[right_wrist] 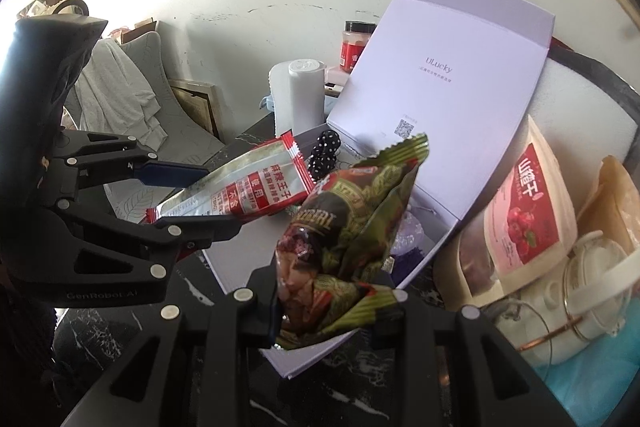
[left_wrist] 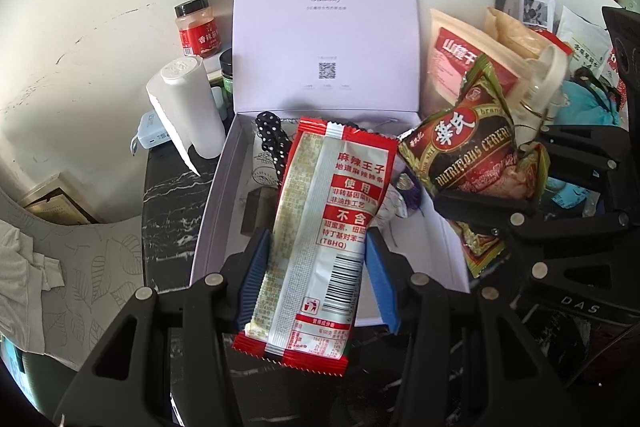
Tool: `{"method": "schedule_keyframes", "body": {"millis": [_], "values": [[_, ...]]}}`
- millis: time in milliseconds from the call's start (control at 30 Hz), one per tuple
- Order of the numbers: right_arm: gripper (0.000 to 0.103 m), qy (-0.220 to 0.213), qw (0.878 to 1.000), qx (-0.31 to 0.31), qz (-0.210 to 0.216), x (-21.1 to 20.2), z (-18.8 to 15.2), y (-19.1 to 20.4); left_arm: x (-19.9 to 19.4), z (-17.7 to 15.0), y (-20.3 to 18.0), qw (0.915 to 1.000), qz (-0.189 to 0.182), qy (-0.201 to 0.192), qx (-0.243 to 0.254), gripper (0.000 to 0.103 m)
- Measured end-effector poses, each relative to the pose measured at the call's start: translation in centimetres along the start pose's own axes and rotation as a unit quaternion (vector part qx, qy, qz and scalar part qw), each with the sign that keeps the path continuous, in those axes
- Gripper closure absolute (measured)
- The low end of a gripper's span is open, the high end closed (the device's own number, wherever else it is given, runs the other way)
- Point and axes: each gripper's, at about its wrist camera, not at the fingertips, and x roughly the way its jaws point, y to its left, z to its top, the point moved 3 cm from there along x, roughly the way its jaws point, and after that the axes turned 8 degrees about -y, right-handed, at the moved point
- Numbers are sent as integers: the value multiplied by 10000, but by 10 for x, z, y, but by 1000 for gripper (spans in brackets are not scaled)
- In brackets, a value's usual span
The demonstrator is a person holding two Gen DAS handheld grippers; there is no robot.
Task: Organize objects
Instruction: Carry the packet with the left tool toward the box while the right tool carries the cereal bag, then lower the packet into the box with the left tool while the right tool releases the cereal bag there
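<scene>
Now we hold a packet in each set of tongs. Our left gripper is clamped on the red-and-white snack packet, its blue pads pressing the packet's two long edges, and the packet sticks out ahead of the fingers over the near part of the open white box. Our right gripper is clamped on the green-and-brown cereal packet (crumpled where the fingers pinch it), which rises up and forward from the fingers above the box's near corner. The two packets sit near each other but apart, the cereal one to the right of the left tongs.

Beyond both tongs the box's lid stands upright against the wall. Inside the box, just past the tip of the red packet, lies a black polka-dot item, along with some small things we cannot make out. To the left of the left tongs, beside the box, stand a white roll and a red-labelled jar. To the right of the right tongs lean a cream pouch with a red label and a white lidded jar.
</scene>
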Motion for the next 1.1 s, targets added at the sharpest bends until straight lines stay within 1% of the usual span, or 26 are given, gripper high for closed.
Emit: {"method": "schedule_keyframes", "body": {"millis": [133,333,433,733,933,1100], "values": [[74,74,10000,38,20,19,3,-5,19,5,10,10000,74,29,-1,57],[74,152,9999,44,27,43,7,-10,43,7,23,9999,92,87,-53,57],[74,176,9998,99,43,56,9,-14,50,7,27,9999,83,43,-49,57],[74,248,9994,231,114,80,11,-18,79,4,41,9997,139,166,-140,57],[74,360,9988,312,80,92,4,-19,97,-5,46,9992,174,321,-175,57],[74,465,9984,322,53,104,-1,-19,101,-7,45,9993,189,298,-134,57]]}}
